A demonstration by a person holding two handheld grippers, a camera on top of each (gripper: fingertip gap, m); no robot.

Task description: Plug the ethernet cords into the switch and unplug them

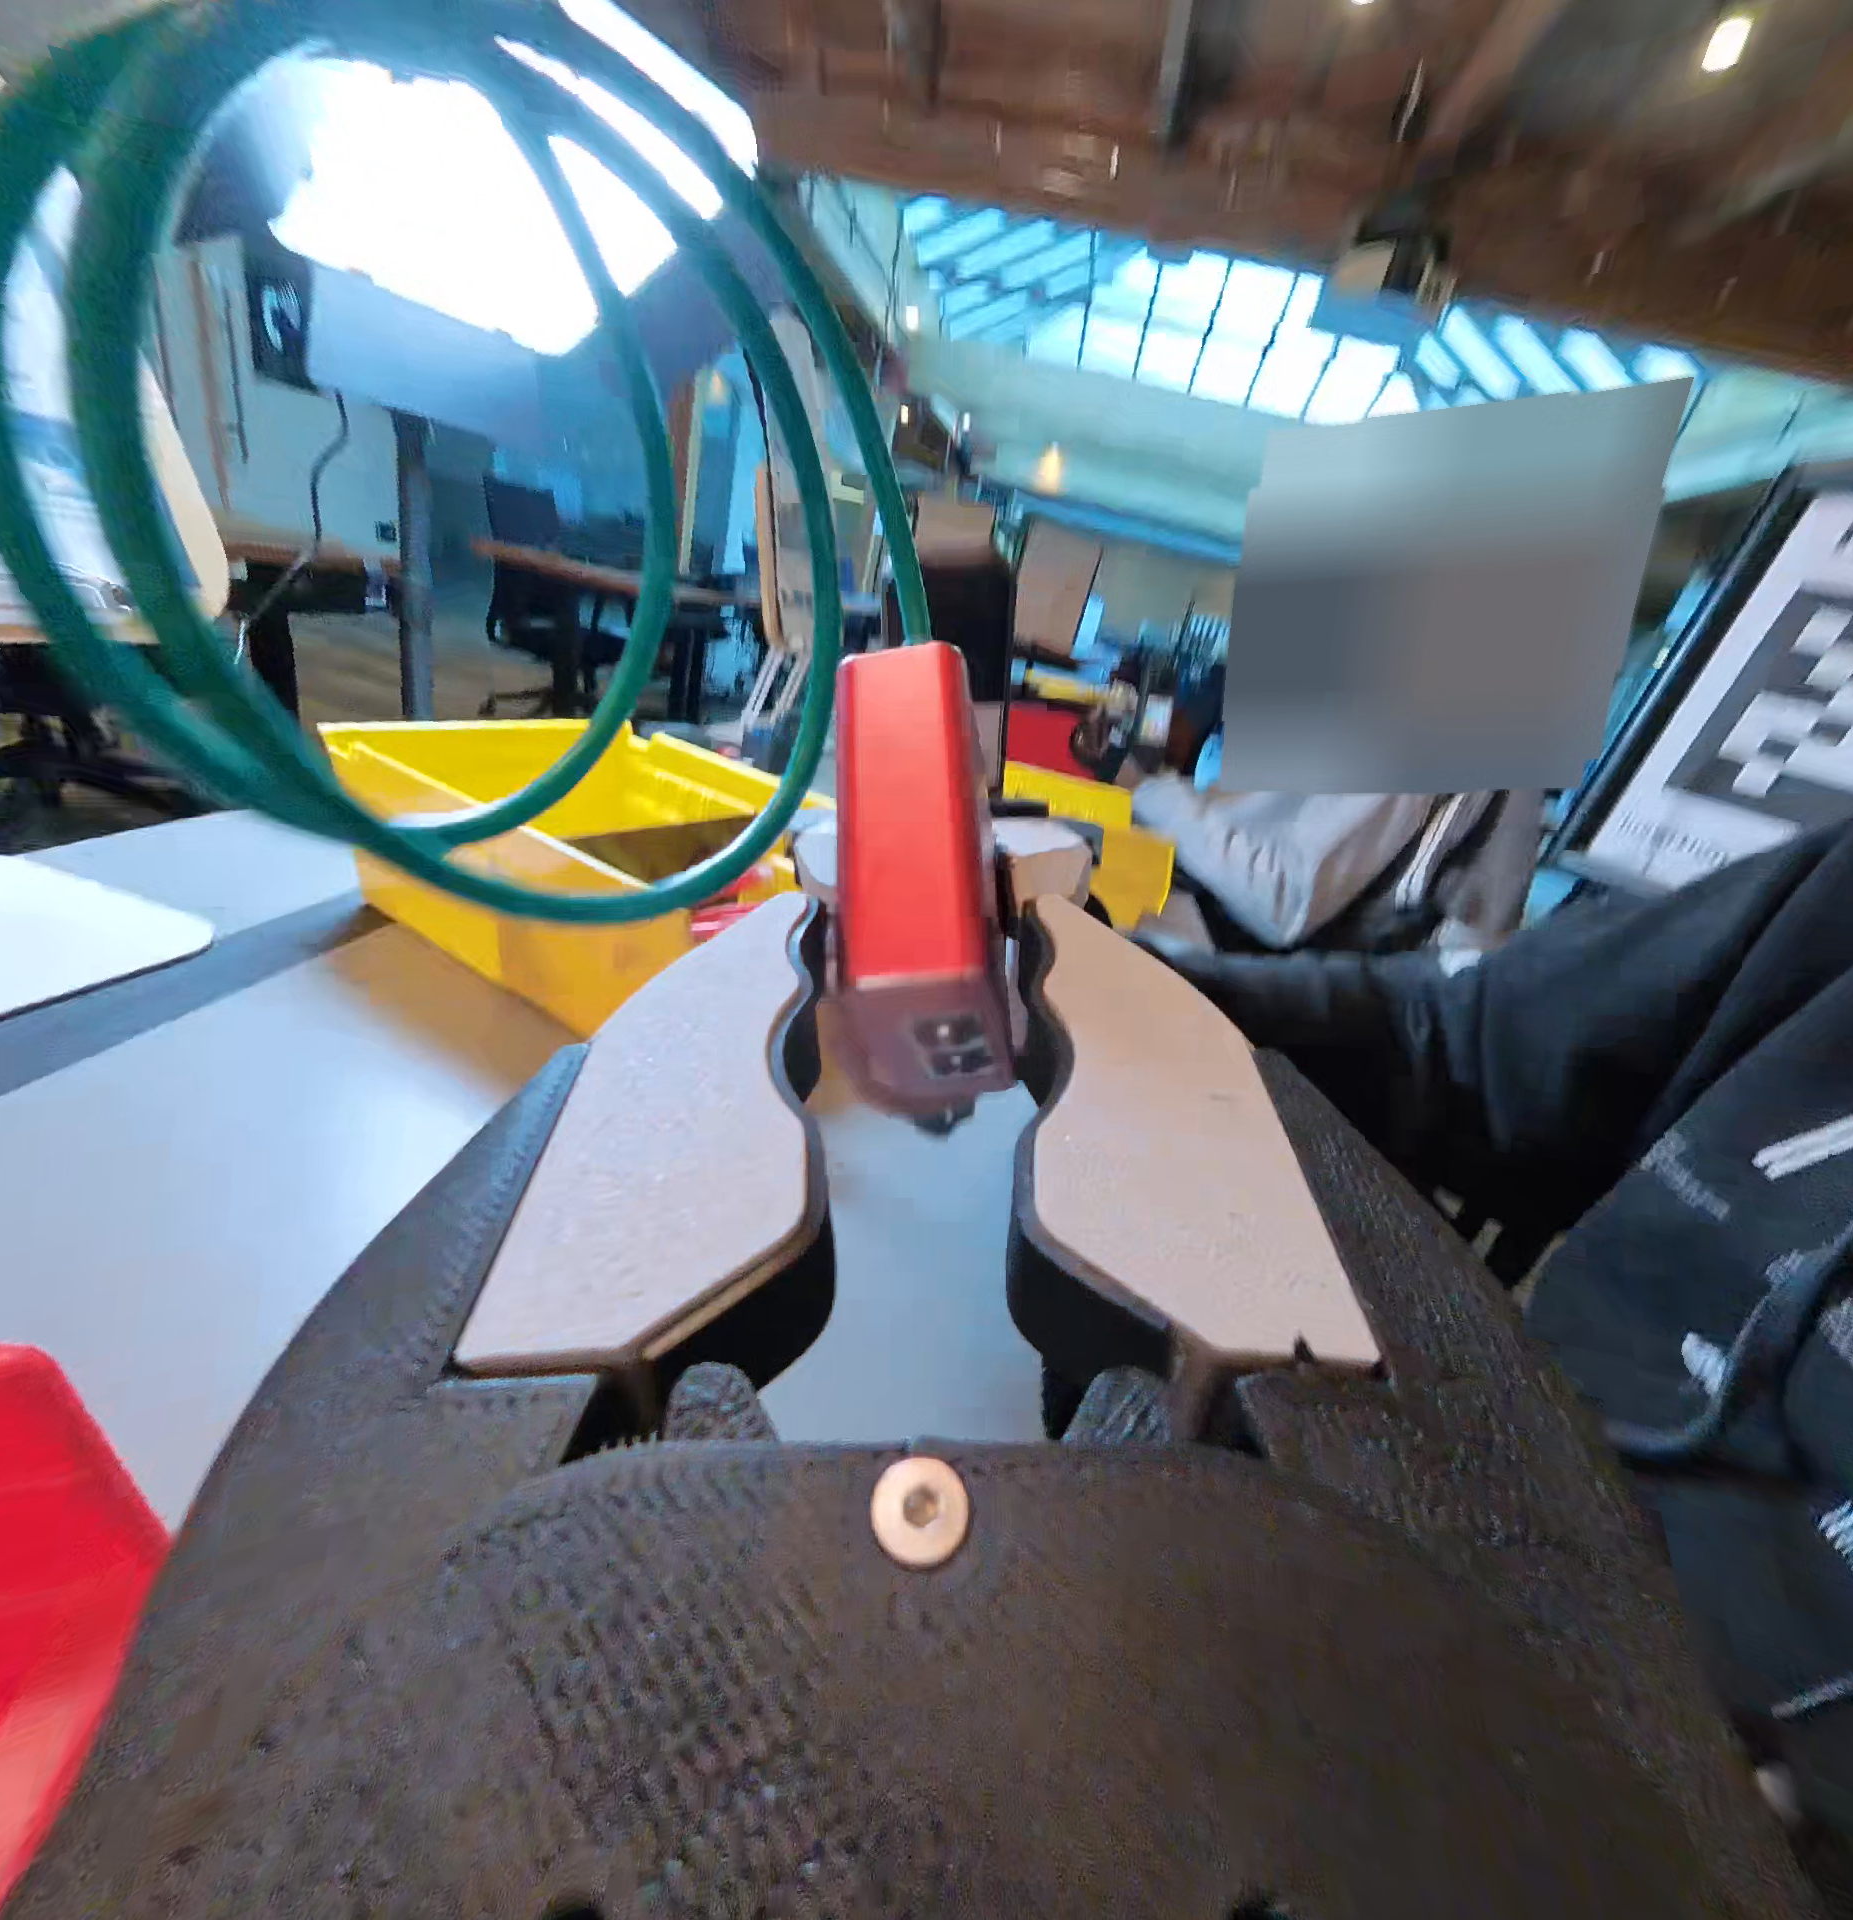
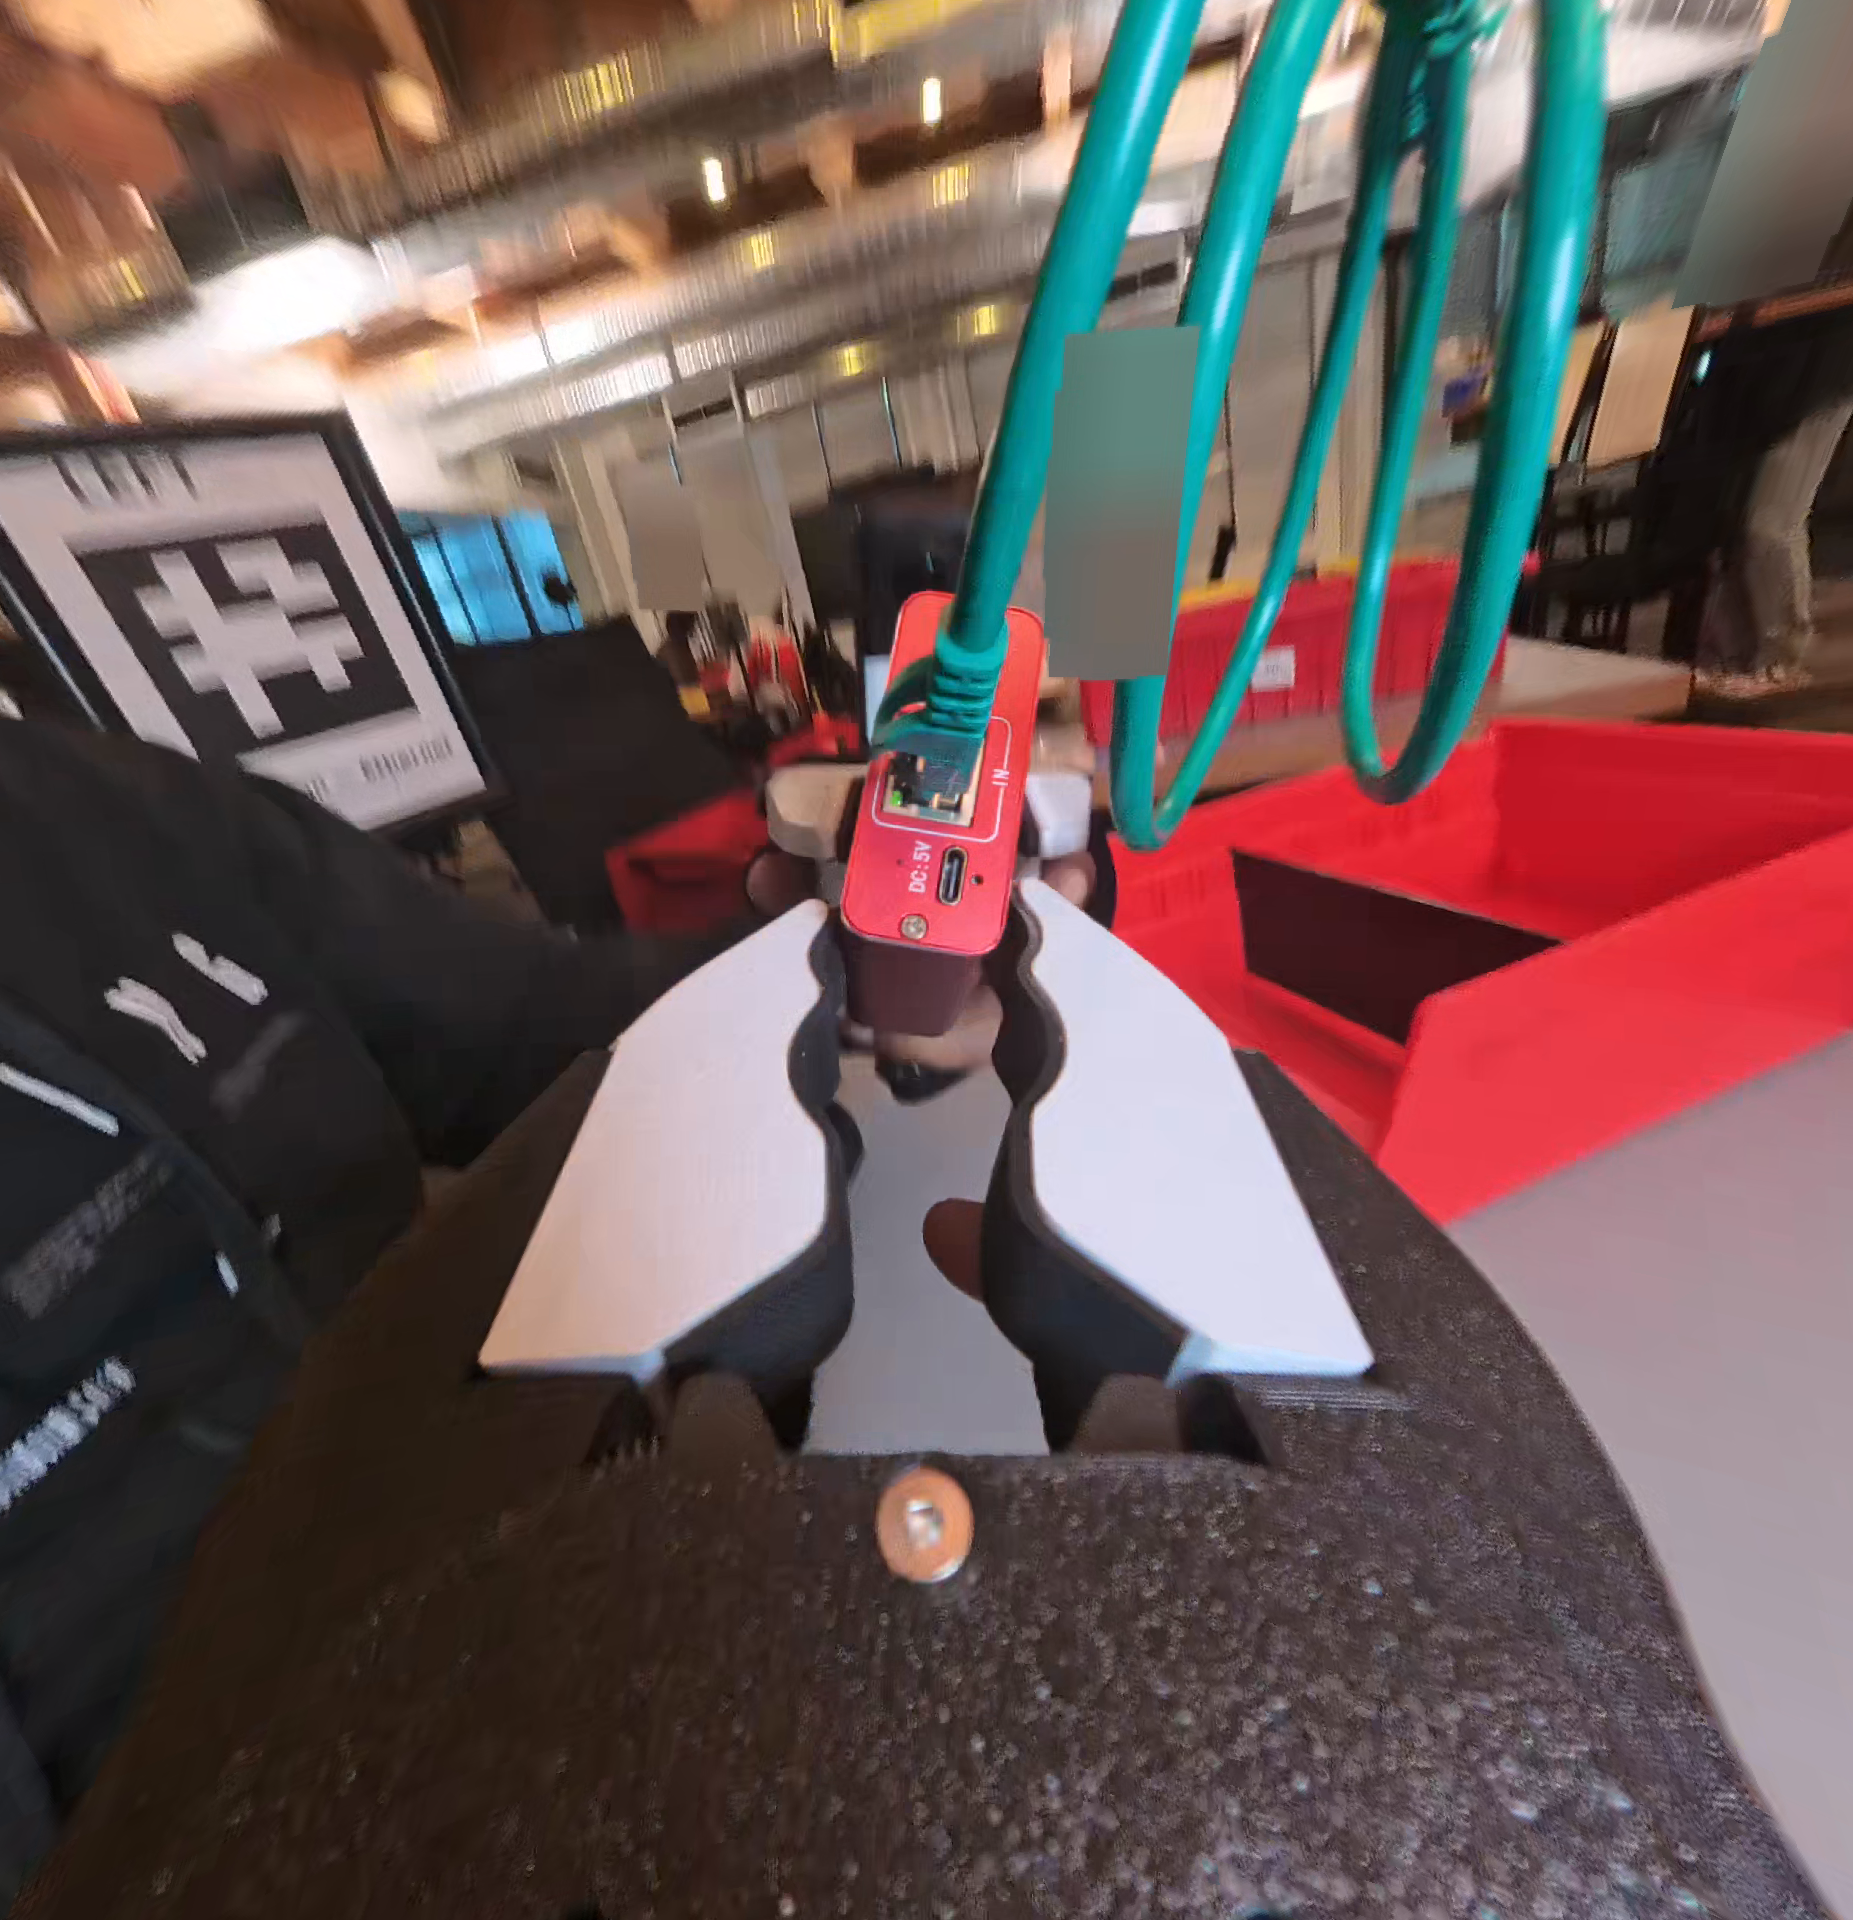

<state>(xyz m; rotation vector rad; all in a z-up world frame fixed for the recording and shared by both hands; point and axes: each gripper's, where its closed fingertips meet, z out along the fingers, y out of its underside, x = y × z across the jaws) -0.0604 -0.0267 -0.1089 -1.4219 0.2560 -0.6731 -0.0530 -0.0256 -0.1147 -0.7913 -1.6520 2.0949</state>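
Note:
A small red switch (image 1: 906, 831) is held up in the air between both grippers, which grip it from opposite sides. My left gripper (image 1: 917, 935) is shut on its lower part; two empty ports face this camera. My right gripper (image 2: 922, 935) is shut on the switch (image 2: 937, 883) too. A green ethernet cord (image 2: 1015, 436) has its plug (image 2: 953, 696) in the port on the end face seen in the right wrist view. The cord (image 1: 906, 582) rises from the switch and hangs in several loops. The other gripper's white fingertips (image 1: 1047, 847) show behind the switch.
A yellow bin (image 1: 548, 935) stands on the grey table (image 1: 226, 1143) beyond the left gripper. A red bin (image 2: 1524, 935) stands to the right in the right wrist view. A board with a black-and-white marker (image 2: 247, 623) and a person's dark sleeve (image 1: 1524, 1039) are close by.

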